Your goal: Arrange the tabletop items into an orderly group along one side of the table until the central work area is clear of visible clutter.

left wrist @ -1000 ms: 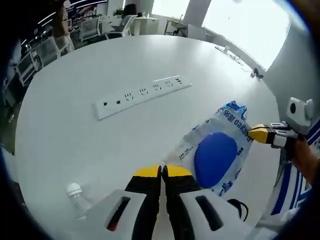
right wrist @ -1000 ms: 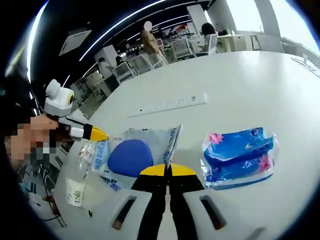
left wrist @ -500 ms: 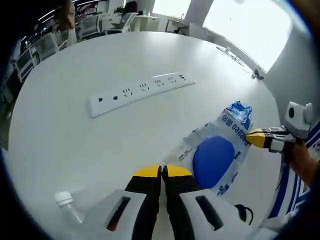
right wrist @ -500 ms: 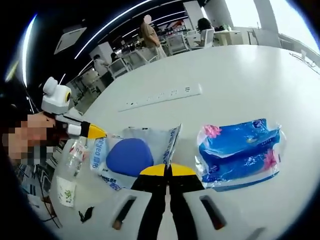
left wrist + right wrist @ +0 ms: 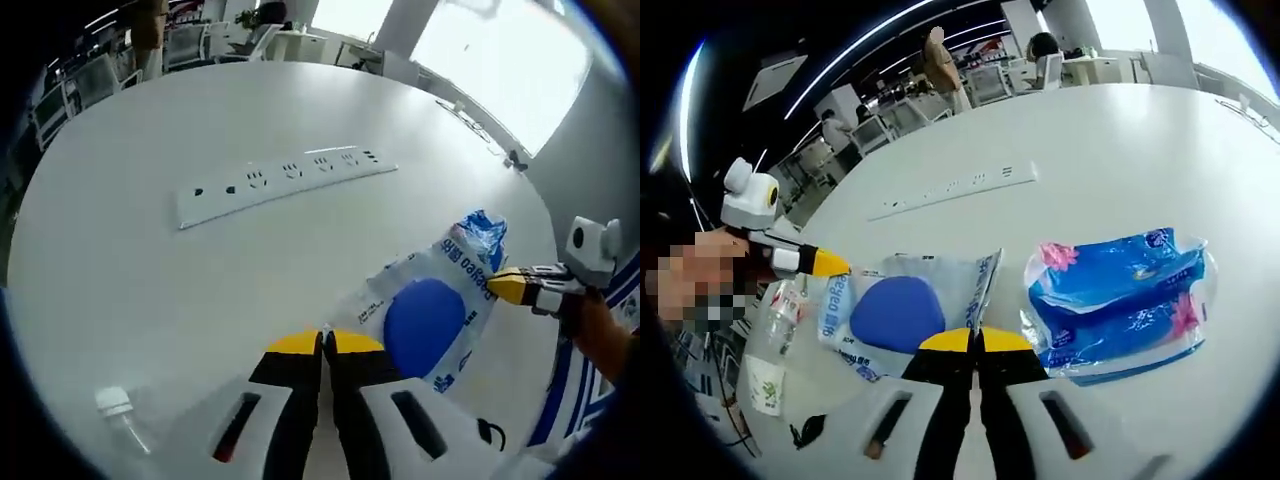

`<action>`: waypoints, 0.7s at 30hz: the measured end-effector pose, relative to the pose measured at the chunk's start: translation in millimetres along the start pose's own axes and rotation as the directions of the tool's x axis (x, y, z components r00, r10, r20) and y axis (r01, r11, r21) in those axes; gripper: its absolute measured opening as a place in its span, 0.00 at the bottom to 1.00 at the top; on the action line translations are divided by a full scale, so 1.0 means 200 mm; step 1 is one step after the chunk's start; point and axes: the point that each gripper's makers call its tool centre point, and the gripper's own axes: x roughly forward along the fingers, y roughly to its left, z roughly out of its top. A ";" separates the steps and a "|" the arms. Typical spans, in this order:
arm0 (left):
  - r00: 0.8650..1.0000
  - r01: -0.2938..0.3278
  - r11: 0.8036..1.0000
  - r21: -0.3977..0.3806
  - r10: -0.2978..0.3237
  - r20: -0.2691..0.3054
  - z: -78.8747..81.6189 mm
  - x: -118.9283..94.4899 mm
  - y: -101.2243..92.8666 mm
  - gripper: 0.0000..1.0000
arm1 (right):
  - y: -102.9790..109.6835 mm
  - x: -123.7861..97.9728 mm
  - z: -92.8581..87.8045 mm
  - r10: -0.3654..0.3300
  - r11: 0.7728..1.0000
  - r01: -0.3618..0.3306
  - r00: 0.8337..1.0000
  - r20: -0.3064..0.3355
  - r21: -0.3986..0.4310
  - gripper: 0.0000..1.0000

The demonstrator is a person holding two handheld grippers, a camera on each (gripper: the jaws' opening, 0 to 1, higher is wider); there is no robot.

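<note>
A clear plastic bag with blue print and a round blue item inside lies on the white table. My left gripper is shut on its near corner. My right gripper pinches the opposite end, entering from the right. In the right gripper view the bag stretches between my right gripper, shut on its edge, and my left gripper at the left. A blue tissue pack lies just right of the bag.
A white power strip lies across the table's middle, also seen as the power strip. A clear bottle lies near the front left, and the bottle sits beside the bag. A small black scrap lies near the table edge. Chairs and people stand beyond.
Both grippers keep their hold on the bag. Both views have shifted a little, and the bag's edge now sits slightly closer to the blue tissue pack.
</note>
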 end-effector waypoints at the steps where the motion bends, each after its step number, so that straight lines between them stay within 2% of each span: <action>1: 1.000 0.000 1.000 -0.002 0.000 0.000 0.00 0.00 0.00 0.00 | 0.00 0.00 0.00 0.001 1.000 -0.001 1.000 0.000 -0.001 0.00; 21: 0.999 0.020 0.998 -0.051 -0.018 0.030 0.00 0.01 0.00 0.01 | -0.01 0.00 -0.02 -0.018 1.000 0.018 1.000 -0.010 -0.024 0.02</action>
